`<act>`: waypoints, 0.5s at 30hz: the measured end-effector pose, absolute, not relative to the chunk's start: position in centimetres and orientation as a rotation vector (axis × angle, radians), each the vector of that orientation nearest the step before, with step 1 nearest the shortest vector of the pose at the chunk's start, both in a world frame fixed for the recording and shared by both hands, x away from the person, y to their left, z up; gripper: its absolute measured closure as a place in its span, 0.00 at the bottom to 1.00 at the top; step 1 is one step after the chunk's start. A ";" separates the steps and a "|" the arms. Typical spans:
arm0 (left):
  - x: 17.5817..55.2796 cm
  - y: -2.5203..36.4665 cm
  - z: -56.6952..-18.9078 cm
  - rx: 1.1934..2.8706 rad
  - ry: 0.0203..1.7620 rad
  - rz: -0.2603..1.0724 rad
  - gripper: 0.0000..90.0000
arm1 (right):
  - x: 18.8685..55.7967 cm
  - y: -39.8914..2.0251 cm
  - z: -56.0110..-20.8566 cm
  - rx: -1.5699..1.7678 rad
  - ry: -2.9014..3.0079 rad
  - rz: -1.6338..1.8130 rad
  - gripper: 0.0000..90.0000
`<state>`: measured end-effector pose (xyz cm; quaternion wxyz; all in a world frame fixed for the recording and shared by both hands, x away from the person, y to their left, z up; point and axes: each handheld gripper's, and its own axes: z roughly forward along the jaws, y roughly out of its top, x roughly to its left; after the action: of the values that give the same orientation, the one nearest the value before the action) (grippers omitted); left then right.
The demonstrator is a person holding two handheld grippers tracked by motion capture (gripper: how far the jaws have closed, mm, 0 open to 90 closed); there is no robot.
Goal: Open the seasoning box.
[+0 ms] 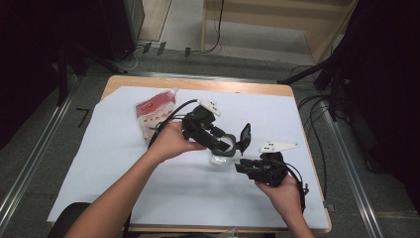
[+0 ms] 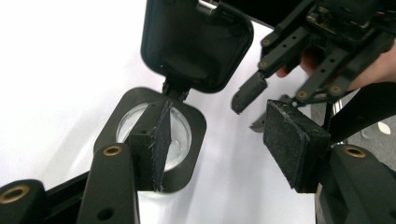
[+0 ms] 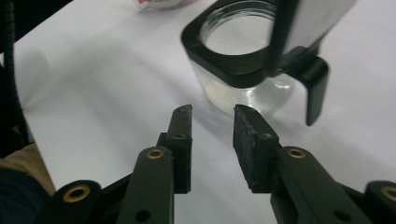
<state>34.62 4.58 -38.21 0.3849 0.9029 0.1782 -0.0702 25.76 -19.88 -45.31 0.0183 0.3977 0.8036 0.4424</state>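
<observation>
1. Nearest the lens in the left gripper view are the left gripper's (image 2: 224,140) two black jaws, spread wide with bare white sheet between them; nothing is pinched.
2. One pad (image 2: 161,144) of that gripper stands edge-on in front of the jar (image 2: 180,140) and hides part of its mouth, so whether it touches the rim cannot be told from here.
3. The jar is clear glass with a squarish black collar. Its black lid (image 2: 196,44) is flipped up on a hinge, and the lid's top edge is cut off by the frame.
4. In the right gripper view the right gripper's (image 3: 212,140) jaws stand apart with a narrow gap and hold nothing. The jar (image 3: 224,60) sits just beyond their tips, apart from them.
5. There the raised lid (image 3: 303,28) blocks part of the jar's far side, and the glass is too clear and bright to show whether anything is inside.
6. From the high view the jar (image 1: 220,159) stands near the middle of the white sheet (image 1: 114,163) on the table (image 1: 198,83), largely covered by the left gripper (image 1: 225,144).
7. The right gripper (image 1: 241,167) is just right of the jar, in a hand (image 1: 282,191).
8. A red and white pouch (image 1: 151,114) lies at the sheet's far left; its print is too small to read.
</observation>
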 end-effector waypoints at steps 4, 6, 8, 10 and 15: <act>34.2 5.8 -38.8 2.318 0.481 -0.160 0.47 | 25.4 -19.3 -45.2 1.200 2.512 1.416 0.72; 34.0 6.2 -38.9 2.308 0.485 -0.153 0.48 | 25.4 -19.1 -45.2 1.188 2.518 1.420 0.71; 33.9 6.7 -39.1 2.300 0.496 -0.152 0.48 | 25.4 -18.6 -45.3 1.175 2.534 1.413 0.69; 33.6 7.4 -39.3 2.307 0.504 -0.140 0.48 | 25.3 -18.0 -45.5 1.146 2.551 1.395 0.68; 33.3 8.4 -39.2 2.286 0.505 -0.120 0.48 | 25.1 -17.1 -45.5 1.104 2.568 1.395 0.65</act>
<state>33.31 8.45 -39.23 0.3884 0.8986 0.1986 -0.0471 25.12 -17.09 -45.45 0.0090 0.3534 0.8219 0.4466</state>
